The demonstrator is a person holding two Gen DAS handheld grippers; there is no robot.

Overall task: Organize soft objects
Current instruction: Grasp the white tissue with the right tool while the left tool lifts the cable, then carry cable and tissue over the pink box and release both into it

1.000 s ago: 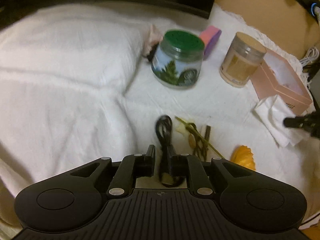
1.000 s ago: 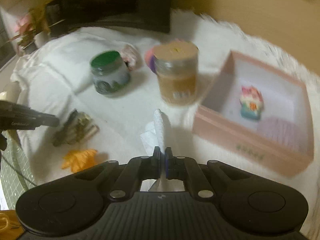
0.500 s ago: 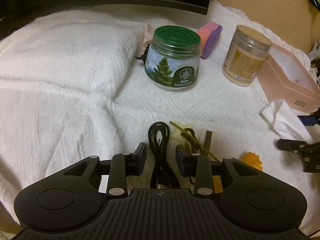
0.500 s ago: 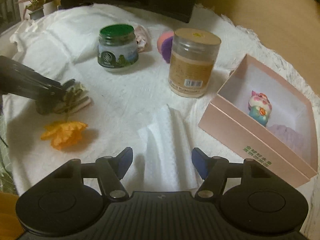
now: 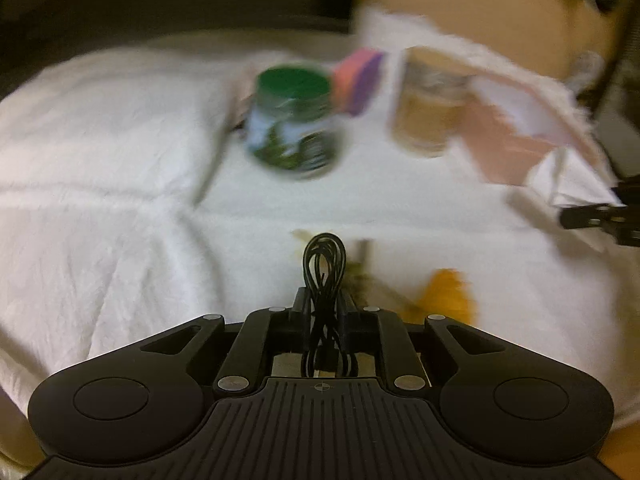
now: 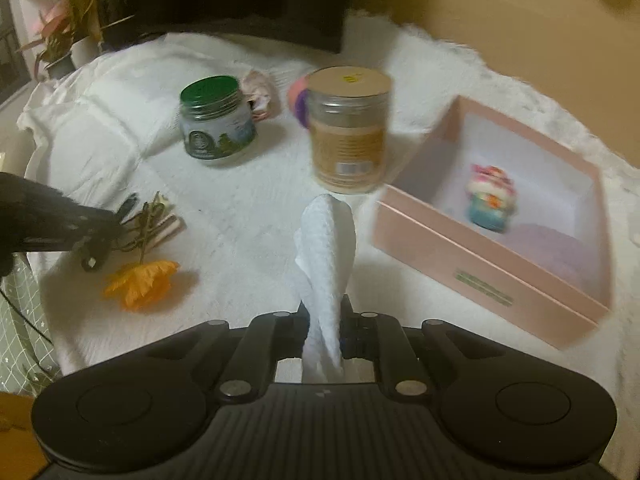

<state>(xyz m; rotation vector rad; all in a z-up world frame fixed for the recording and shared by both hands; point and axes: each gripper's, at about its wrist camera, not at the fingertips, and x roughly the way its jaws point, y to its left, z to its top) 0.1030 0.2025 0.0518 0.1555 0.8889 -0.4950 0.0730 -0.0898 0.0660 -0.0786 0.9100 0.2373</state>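
My left gripper is shut on a coiled black cable, held just above the white cloth. My right gripper is shut on a white paper tissue that stands up between the fingers. The open pink box lies to the right of it and holds a small colourful squishy toy and a pale purple soft thing. An orange fabric flower lies on the cloth at the left. The left gripper shows in the right wrist view beside a bundle of dried stems.
A green-lidded jar and a tan-lidded jar stand mid-table. A pink and purple sponge and a pale crumpled object lie behind them. A potted plant is at the far left. The left wrist view is blurred.
Half a second ago both grippers were open around the cable and the tissue. Now both are shut on them and have lifted slightly.
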